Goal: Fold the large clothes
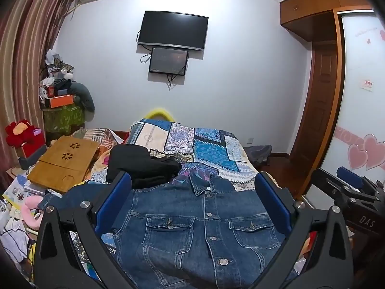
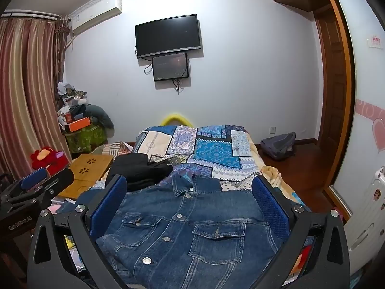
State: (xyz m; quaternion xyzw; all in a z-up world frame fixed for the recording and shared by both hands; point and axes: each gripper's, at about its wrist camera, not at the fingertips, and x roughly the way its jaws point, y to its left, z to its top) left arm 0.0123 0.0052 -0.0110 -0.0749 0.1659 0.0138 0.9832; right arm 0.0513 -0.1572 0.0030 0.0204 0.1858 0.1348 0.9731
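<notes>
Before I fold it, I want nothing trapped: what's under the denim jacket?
The denim jacket lies on the patterned blue quilt, with black clothing just beyond its shoulder. Whatever is directly beneath it is covered.

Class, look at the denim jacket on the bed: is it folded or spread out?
Spread out. The denim jacket lies front up on the bed, buttoned, collar and both chest pockets showing, no fold across its body.

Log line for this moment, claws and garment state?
phase: pre-fold | left claw: open, empty | right claw: open, empty | blue denim jacket: flat, buttoned, front up on patchwork bed cover
</notes>
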